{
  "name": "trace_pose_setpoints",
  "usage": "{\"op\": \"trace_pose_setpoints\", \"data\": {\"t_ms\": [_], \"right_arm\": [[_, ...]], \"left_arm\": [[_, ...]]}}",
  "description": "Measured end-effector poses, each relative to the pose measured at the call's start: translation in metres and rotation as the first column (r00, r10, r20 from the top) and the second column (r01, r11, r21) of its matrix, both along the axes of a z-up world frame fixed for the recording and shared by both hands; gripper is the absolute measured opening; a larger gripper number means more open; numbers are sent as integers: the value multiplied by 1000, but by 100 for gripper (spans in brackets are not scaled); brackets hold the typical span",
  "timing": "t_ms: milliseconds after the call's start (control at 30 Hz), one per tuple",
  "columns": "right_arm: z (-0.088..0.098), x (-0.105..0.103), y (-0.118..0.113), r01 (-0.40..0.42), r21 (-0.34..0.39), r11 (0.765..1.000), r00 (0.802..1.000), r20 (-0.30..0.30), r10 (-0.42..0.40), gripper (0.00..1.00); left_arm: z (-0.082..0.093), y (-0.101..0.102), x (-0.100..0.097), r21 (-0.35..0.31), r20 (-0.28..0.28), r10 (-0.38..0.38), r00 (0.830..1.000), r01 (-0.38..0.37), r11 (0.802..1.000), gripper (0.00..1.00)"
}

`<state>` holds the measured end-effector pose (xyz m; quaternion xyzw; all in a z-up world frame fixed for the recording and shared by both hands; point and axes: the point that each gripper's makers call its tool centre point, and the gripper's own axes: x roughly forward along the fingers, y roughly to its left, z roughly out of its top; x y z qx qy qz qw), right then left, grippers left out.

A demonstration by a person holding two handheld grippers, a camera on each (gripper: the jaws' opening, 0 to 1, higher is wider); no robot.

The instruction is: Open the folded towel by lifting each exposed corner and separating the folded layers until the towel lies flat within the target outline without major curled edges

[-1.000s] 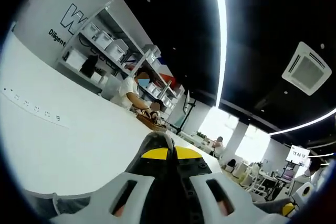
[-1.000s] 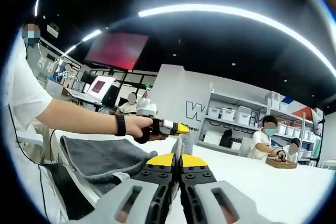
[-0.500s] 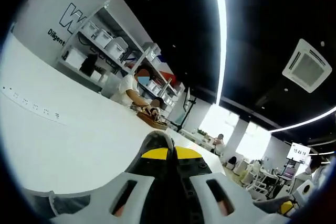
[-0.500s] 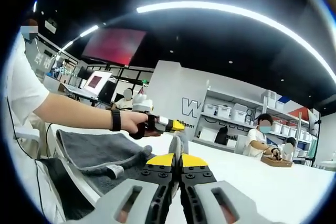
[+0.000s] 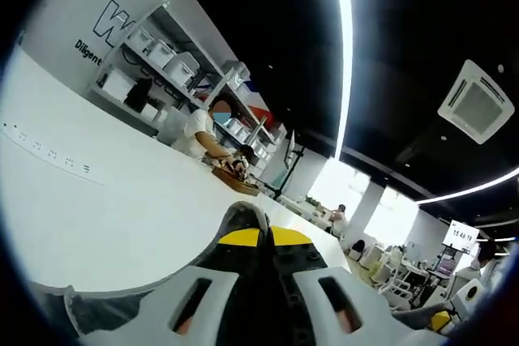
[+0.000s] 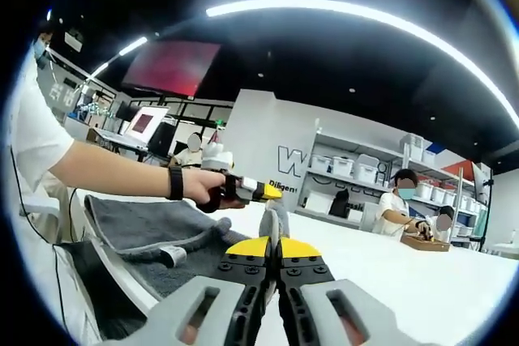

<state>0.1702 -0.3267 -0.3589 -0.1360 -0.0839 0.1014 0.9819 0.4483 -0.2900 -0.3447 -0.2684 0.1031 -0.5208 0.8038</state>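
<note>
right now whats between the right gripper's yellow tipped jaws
A pinched fold of the dark grey towel rises from the shut right gripper in the right gripper view, with nothing else between them.

- The room is bright, but the ceiling (image 5: pixel 405 30) looks very dark.
- Light comes from a long white light strip (image 5: pixel 344 54) overhead; it glows so hard its edges smear.
- In the right gripper view the same kind of strip (image 6: pixel 365 26) bends like a bow, because the lens curves things near the edges.
- The white table (image 5: pixel 122 216) shines pale and flat.
- Windows (image 5: pixel 361 200) far back are washed out.
- Far things look soft.
</note>
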Motion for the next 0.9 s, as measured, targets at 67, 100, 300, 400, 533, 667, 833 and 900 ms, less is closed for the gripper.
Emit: {"op": "trace_pose_setpoints", "data": {"t_ms": [67, 100, 300, 400, 533, 667, 833, 900], "right_arm": [[-1, 0, -1, 2, 1, 1000, 1000, -3, -2, 0], [-2, 0, -1, 2, 3, 1000, 1000, -4, -2, 0], [-6, 1, -4, 10, -2, 1000, 1000, -16, -10, 0], [-9, 0, -8, 15, 3, 1000, 1000, -20, -15, 0], [-13, 0, -12, 23, 8, 1000, 999, -29, -23, 0], [-15, 0, -15, 30, 15, 999, 999, -32, -29, 0], [-17, 1, -18, 39, 13, 999, 999, -35, -38, 0], [-17, 2, -19, 39, 15, 999, 999, -35, -38, 0]], "left_arm": [[-1, -1, 0, 3, -1, -1, 1000, 1, 1000, 0], [-1, -1, 0, 3, 0, -2, 1000, 2, 1000, 0], [-10, -5, -2, 26, -10, 8, 1000, -7, 1000, 0], [-14, -7, -2, 35, -15, 1, 1000, 0, 999, 0], [-19, -11, -3, 53, -11, -3, 1000, 4, 999, 0], [-20, -12, -2, 40, -20, -5, 1000, 6, 999, 0], [-21, -15, -1, 37, -15, -2, 1000, 2, 999, 0], [-20, -16, 0, 36, -7, -1, 1000, 1, 999, 0]]}}
